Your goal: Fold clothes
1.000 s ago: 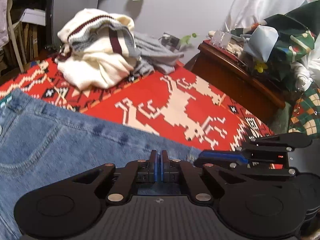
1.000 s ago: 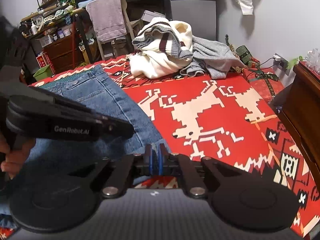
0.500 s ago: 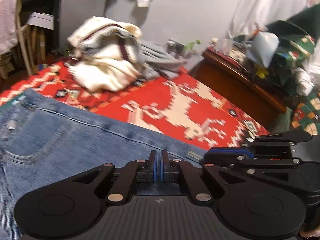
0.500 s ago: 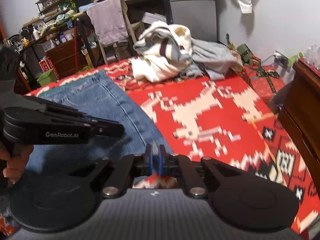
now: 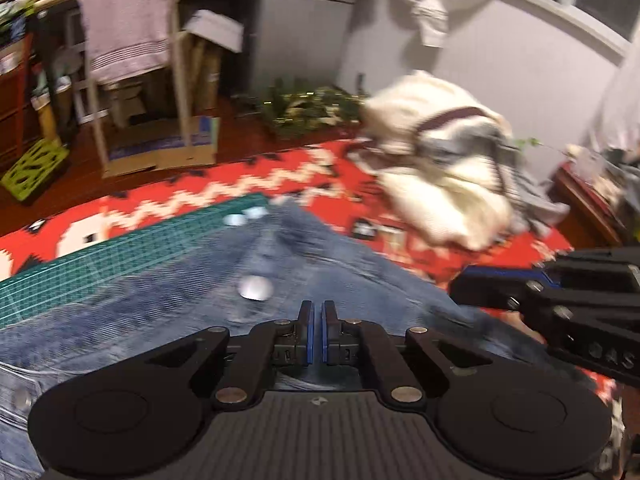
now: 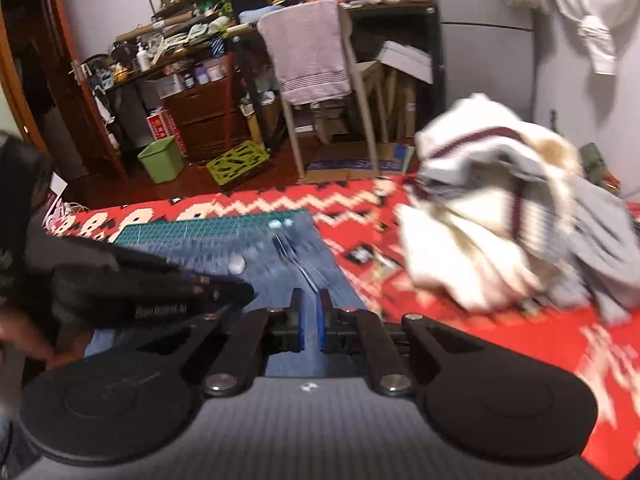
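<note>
Red patterned rug covers the surface, and on it lie a green cutting mat and blue jeans. Both views are blurred.

On the left gripper the two blue pads stand almost together with only a thin slit between them. Denim lies right in front of them and under them, but I cannot tell if cloth is caught in the slit. On the right gripper the pads are a little more apart, and blue denim shows through the gap; whether they pinch it is also not clear.

Each gripper is seen from the side in the other's view, low over the jeans. The jeans lie partly on the mat, and a metal button shows near their far end. Farther right on the rug is a pile of sweaters. Behind stands a chair with a towel over its back.
</note>
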Motion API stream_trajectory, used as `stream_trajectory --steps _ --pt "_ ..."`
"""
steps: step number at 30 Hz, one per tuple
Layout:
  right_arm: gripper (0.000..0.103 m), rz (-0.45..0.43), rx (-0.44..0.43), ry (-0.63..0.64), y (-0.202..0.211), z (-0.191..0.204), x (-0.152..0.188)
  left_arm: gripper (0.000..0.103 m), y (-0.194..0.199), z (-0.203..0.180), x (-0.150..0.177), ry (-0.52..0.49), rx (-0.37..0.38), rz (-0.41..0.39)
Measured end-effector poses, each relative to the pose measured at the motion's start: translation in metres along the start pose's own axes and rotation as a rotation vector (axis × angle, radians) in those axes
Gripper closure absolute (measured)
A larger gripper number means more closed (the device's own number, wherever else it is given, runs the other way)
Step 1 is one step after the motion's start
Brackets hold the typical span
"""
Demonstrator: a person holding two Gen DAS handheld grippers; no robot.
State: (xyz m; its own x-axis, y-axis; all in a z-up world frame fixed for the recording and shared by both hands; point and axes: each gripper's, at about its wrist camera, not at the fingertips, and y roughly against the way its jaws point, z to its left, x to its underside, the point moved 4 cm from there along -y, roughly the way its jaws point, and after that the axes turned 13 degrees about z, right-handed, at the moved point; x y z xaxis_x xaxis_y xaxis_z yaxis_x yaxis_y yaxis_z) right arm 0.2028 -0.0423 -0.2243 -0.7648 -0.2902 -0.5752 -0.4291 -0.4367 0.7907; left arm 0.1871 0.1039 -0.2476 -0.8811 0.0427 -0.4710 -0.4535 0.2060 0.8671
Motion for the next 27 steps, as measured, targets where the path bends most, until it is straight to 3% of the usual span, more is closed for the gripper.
stream_trajectory --steps 6,12,20,27 --pt "0.099 0.05 0.012 0.018 -0.066 0.001 -0.041 0.1 -0.007 0.018 -0.009 0.041 0.021 -0.03" --pt "0.1 0.058 0.027 0.014 -0.098 -0.003 -0.067 0.1 -0.014 0.022 -0.021 0.077 0.037 -0.048" --pt "0.099 0.082 0.043 -0.014 -0.114 -0.006 -0.091 0.1 -0.017 0.029 -0.035 0.141 0.026 -0.042" --pt "0.099 0.049 0.041 0.027 -0.085 0.01 -0.096 0.1 0.01 0.041 -0.036 0.171 0.008 -0.077"
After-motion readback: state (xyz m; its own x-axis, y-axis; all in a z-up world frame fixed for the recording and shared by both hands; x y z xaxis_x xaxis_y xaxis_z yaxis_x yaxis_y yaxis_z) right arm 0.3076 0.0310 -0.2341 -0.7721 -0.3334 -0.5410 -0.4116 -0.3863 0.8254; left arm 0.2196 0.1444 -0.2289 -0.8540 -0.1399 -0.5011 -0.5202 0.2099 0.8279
